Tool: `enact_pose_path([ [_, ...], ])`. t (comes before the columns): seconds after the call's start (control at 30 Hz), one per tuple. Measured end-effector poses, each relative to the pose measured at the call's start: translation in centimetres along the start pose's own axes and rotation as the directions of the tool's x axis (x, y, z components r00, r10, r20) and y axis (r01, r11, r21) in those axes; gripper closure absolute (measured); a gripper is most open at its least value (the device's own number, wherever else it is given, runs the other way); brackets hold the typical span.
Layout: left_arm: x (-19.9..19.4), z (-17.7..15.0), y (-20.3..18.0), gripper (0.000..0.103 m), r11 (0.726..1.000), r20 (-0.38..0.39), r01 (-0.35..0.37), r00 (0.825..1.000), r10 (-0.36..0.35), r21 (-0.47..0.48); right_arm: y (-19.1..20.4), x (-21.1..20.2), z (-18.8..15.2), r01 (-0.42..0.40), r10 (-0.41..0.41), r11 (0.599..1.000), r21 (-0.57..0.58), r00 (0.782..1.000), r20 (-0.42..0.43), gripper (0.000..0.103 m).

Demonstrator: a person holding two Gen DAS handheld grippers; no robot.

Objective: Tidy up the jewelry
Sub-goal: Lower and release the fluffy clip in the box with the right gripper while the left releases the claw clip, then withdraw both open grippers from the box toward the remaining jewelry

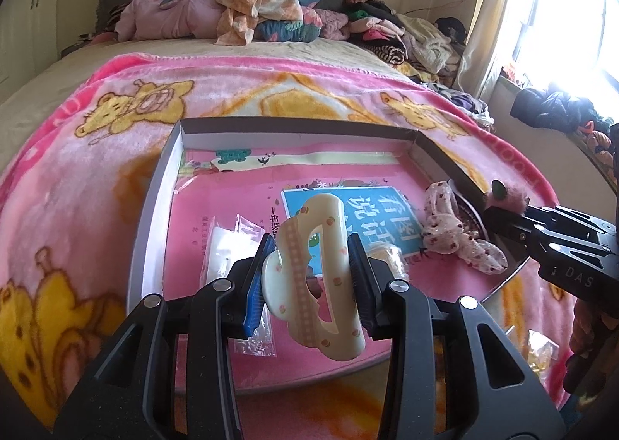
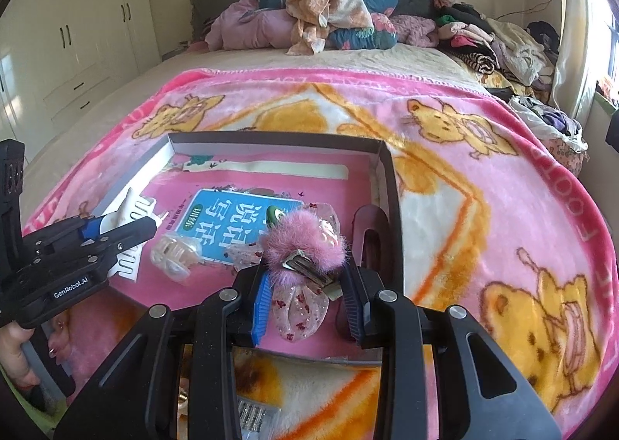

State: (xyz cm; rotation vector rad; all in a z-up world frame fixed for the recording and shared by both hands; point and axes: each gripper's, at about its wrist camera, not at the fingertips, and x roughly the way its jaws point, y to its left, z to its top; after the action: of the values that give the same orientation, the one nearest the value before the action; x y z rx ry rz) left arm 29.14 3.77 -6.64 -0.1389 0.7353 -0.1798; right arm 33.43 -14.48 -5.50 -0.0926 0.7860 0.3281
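Right now your left gripper (image 1: pixel 313 266) is pinching a cream hair claw (image 1: pixel 317 273) above the shallow box (image 1: pixel 154 200) on the pink blanket (image 1: pixel 96 169), while your right gripper (image 2: pixel 305 285) is clamped on a fluffy pink hair clip (image 2: pixel 305 242) over the box's right side, just above a sheer spotted bow (image 2: pixel 300 310).

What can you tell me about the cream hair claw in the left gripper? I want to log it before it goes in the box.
The cream hair claw looks like glossy plastic, with a checked tan band, small peach fruit prints and a long cutout. The left gripper clamps it by both sides, its blue pads against the edges, holding it tilted above the box. The right wrist view shows its pale teeth.
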Motion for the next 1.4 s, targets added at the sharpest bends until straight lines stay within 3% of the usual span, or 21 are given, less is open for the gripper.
enact_pose_path([
  [0.43,0.5,-0.1,0.1,0.073,1.000,-0.007,-0.005,1.000,0.005,-0.002,0.2,1.6,-1.0,-0.002,0.002,1.000,0.001,0.999,-0.036,0.070],
  [0.87,0.4,-0.2,0.5,0.072,1.000,-0.009,-0.022,1.000,0.022,-0.009,0.8,-0.7,-2.1,-0.031,0.031,0.999,0.007,0.999,0.029,0.037],
  [0.93,0.2,-0.2,0.6,0.069,1.000,-0.004,-0.026,1.000,0.026,-0.009,0.8,-1.3,-2.1,-0.032,0.032,0.999,0.009,0.999,0.044,0.034],
  [1.0,0.0,-0.2,0.6,0.059,1.000,0.001,-0.027,1.000,0.027,-0.014,0.7,-1.8,-2.1,-0.031,0.031,0.999,0.010,0.998,0.056,0.030],
  [1.4,-2.9,-0.4,-0.1,0.041,0.999,0.043,-0.037,0.998,0.037,-0.001,0.6,-4.5,-2.8,-0.022,0.020,0.999,0.023,0.994,0.103,0.024],
])
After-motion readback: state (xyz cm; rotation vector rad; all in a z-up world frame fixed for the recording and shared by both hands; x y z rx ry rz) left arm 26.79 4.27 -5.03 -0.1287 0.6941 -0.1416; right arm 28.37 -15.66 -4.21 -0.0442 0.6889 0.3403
